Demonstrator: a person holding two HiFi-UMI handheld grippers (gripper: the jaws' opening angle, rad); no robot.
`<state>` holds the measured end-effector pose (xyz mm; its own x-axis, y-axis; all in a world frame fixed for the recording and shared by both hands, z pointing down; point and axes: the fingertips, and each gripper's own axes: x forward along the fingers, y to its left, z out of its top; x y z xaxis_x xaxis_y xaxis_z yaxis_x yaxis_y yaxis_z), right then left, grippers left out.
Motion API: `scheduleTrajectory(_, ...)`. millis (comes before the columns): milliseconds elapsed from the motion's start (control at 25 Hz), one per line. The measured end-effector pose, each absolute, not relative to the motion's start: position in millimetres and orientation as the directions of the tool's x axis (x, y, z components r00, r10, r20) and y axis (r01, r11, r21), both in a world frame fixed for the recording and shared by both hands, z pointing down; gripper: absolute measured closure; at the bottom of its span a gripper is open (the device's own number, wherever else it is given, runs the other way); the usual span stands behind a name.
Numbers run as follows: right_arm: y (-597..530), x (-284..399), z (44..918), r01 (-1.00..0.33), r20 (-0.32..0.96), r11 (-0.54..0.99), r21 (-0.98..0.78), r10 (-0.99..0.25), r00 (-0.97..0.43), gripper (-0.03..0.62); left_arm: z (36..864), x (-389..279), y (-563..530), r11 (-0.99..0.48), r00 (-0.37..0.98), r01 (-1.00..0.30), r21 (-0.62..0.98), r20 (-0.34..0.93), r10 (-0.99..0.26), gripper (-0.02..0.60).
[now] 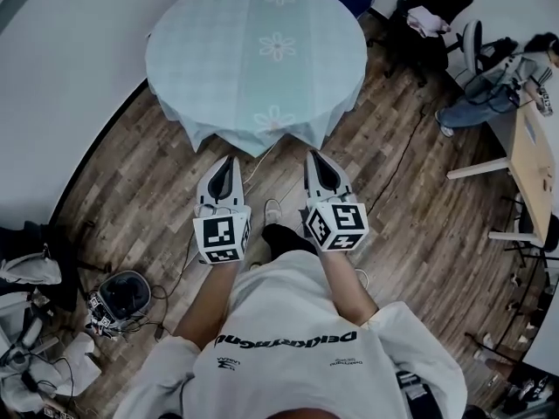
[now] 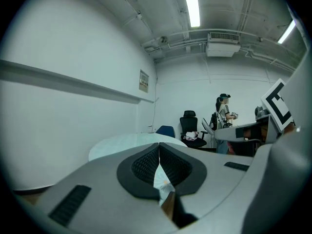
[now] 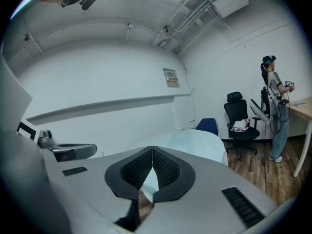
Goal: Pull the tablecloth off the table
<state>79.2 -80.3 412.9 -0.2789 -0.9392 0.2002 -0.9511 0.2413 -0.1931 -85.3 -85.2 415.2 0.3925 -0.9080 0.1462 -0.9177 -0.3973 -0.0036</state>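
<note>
A round table under a pale blue-green tablecloth [image 1: 262, 51] with flower prints stands just ahead of me; one corner of the cloth hangs down toward me. My left gripper [image 1: 230, 160] and right gripper [image 1: 313, 154] point at the table's near edge, one on each side of that corner, both short of the cloth. Both are shut with nothing between their jaws. In the left gripper view the tablecloth [image 2: 124, 143] lies beyond the left gripper [image 2: 159, 148]. The right gripper view shows the tablecloth [image 3: 197, 143] past the closed right gripper [image 3: 152, 150].
Wooden floor with cables [image 1: 397, 160] runs around the table. A curved white wall [image 1: 70, 77] is at the left. Office chairs [image 1: 428, 16], a desk [image 1: 533, 160] and a person [image 1: 493, 85] are at the right. Bags and gear [image 1: 118, 297] lie on the floor at left.
</note>
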Motion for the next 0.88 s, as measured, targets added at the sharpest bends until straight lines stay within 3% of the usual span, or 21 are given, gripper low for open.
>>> scheduleTrajectory(880, -328.7, 118.6, 492.6, -0.933, 0.382, 0.245, -0.265, -0.861, -0.335, 0.557, 474.3, -45.9, -329.3, -0.318, 0.307, -0.948, 0.019, 0.324, -0.895, 0.565)
